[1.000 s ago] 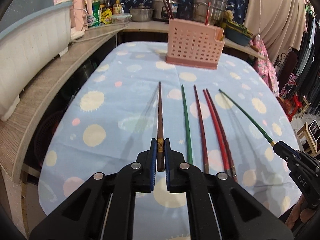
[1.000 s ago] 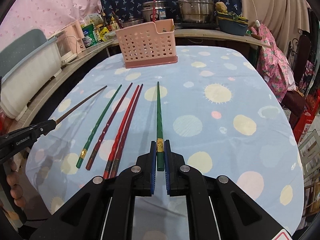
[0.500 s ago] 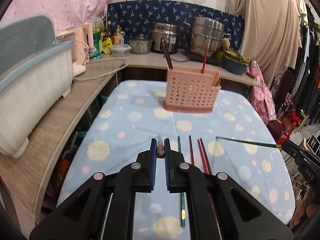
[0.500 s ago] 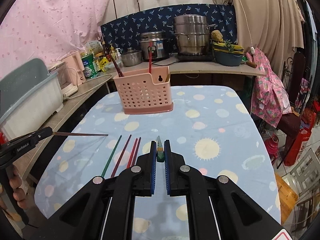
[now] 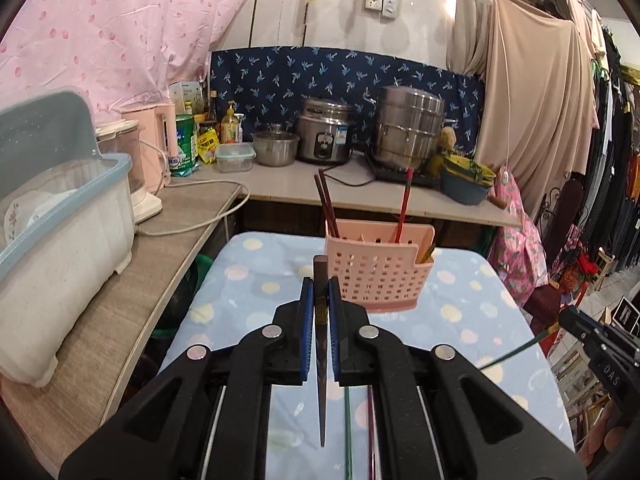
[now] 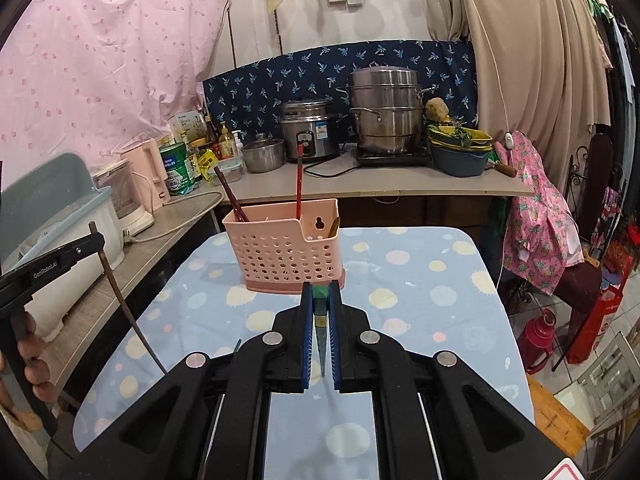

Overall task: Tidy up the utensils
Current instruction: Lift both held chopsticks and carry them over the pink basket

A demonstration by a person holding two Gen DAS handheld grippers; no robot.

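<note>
Both chopsticks lifted off table, left gripper (image 5: 320, 296) clamps brown chopstick (image 5: 321, 376), right gripper (image 6: 320, 300) clamps green chopstick (image 6: 321, 320)

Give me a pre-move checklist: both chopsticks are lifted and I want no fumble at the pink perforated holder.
1. Left gripper shut on the dark brown chopstick: ok.
2. Right gripper shut on the green chopstick: ok.
3. Both chopsticks clear of the blue spotted tablecloth: ok.
4. Pink perforated plastic holder upright: ok.
5. Free room inside among the chopsticks already standing there: cannot tell.
6. Held chopsticks tip-down for insertion: ok.
</note>
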